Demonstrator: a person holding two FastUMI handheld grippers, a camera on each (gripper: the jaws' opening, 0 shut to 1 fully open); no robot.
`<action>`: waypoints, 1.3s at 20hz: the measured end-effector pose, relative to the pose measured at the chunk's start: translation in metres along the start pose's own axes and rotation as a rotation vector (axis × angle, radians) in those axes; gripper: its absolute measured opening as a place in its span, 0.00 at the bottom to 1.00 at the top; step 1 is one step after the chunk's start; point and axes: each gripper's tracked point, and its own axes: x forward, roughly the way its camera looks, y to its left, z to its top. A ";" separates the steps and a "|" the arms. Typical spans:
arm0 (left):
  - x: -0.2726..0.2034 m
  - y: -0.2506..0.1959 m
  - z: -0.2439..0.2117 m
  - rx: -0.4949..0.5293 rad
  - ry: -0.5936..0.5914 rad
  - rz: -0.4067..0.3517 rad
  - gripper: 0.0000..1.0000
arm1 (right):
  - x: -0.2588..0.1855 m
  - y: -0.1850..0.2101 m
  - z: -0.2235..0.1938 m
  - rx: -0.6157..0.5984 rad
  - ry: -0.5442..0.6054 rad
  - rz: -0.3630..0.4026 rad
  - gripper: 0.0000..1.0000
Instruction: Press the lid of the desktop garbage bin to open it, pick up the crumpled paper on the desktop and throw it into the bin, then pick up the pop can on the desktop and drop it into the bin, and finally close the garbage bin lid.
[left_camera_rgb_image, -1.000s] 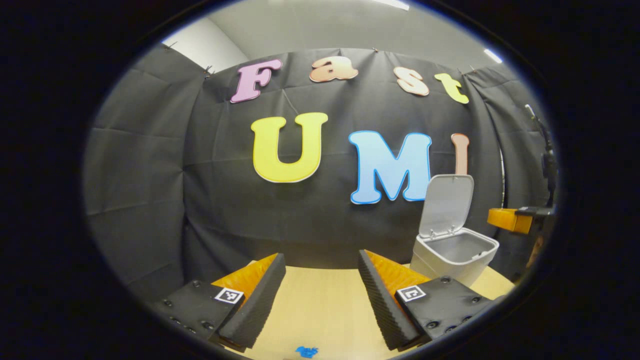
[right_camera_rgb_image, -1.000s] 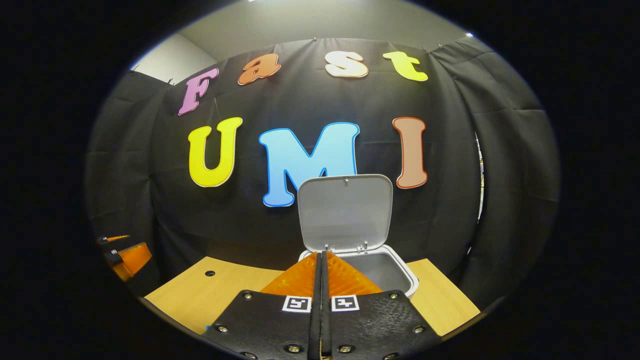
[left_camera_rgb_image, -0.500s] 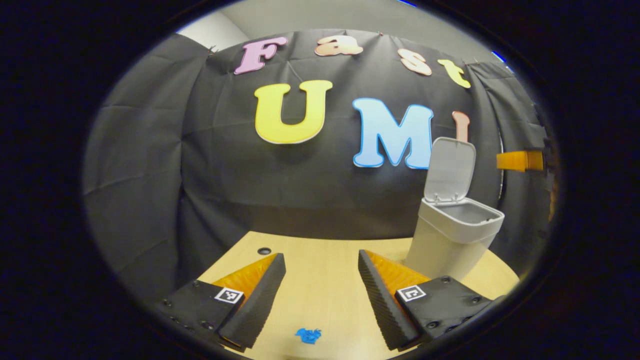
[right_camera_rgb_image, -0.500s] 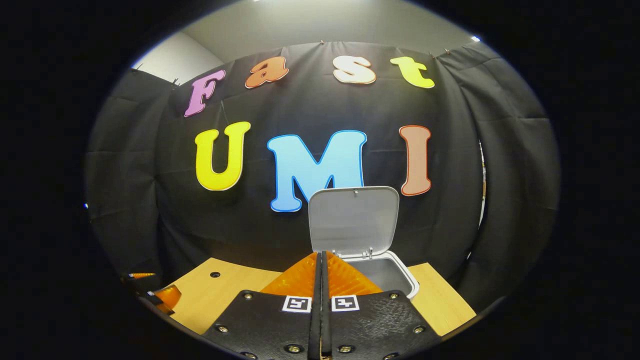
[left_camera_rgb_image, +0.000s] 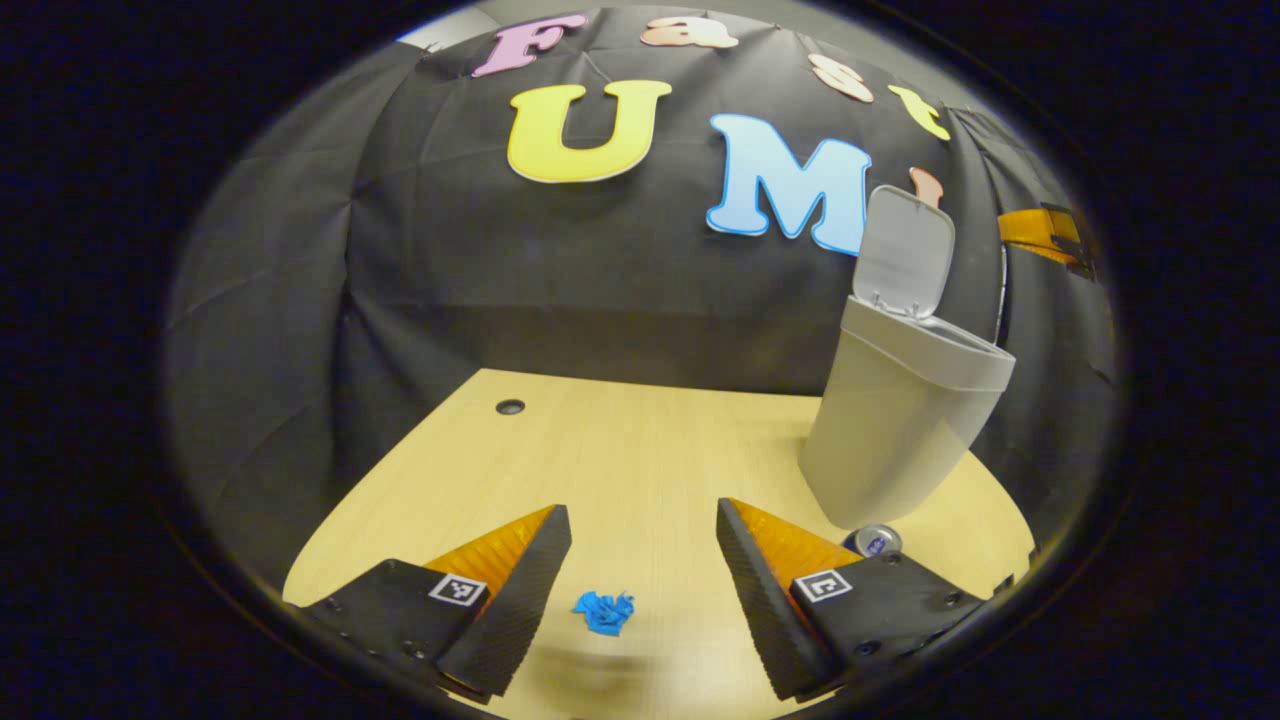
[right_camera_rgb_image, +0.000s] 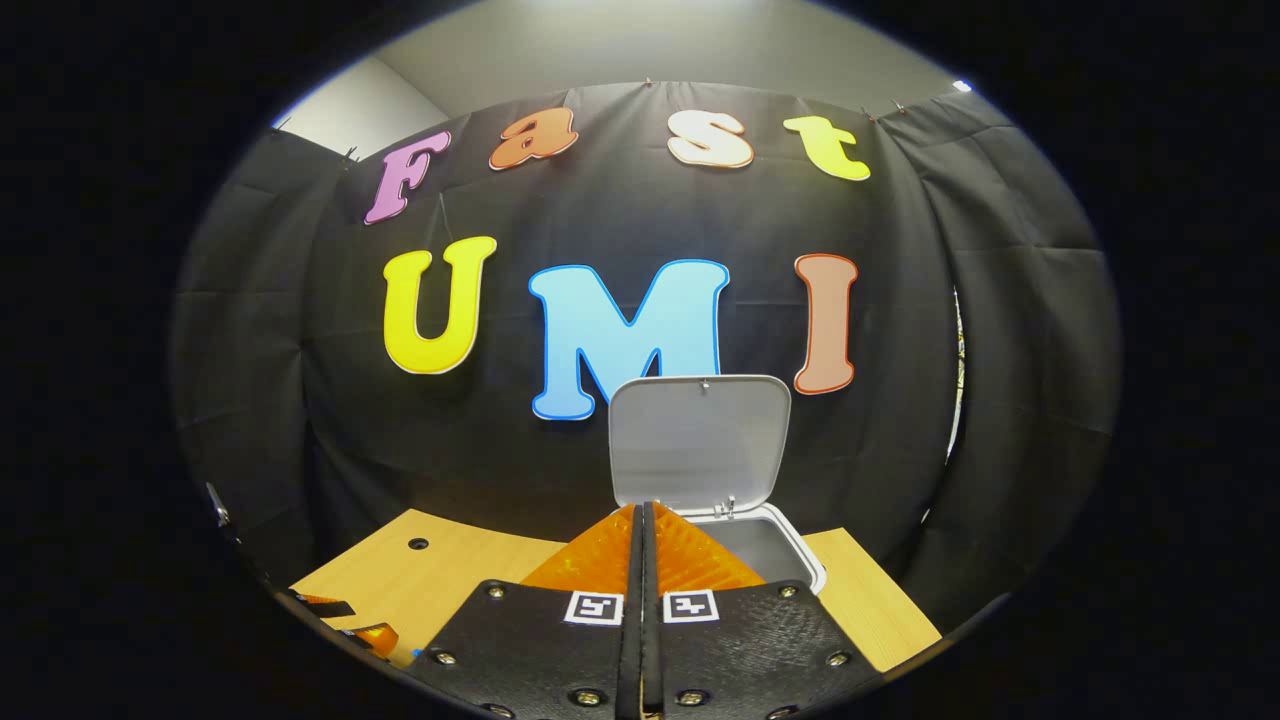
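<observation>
Peeking out behind the left gripper's (left_camera_rgb_image: 633, 575) right-hand finger, the pop can (left_camera_rgb_image: 873, 541) shows just its top by the bin's base — whether it stands or lies I cannot tell. Since a second ago that gripper has dipped toward the desktop (left_camera_rgb_image: 640, 450), jaws spread wide above the crumpled paper (left_camera_rgb_image: 603, 611). The garbage bin (left_camera_rgb_image: 895, 420) stands upright, lid (right_camera_rgb_image: 698, 438) raised. The right gripper (right_camera_rgb_image: 642, 520) — fingers pressed together, empty — hovers before the bin's mouth.

Black cloth wall (right_camera_rgb_image: 1000, 330), wooden table (left_camera_rgb_image: 620, 450)
</observation>
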 end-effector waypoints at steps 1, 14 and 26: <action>0.002 0.002 -0.013 0.008 0.027 -0.004 0.96 | 0.000 -0.001 -0.002 -0.002 0.006 -0.003 0.00; 0.039 0.032 -0.097 0.002 0.219 0.022 0.96 | -0.003 -0.019 -0.021 0.003 0.055 -0.055 0.00; 0.072 0.053 -0.147 0.013 0.360 0.061 0.96 | -0.007 -0.044 -0.040 0.027 0.103 -0.117 0.00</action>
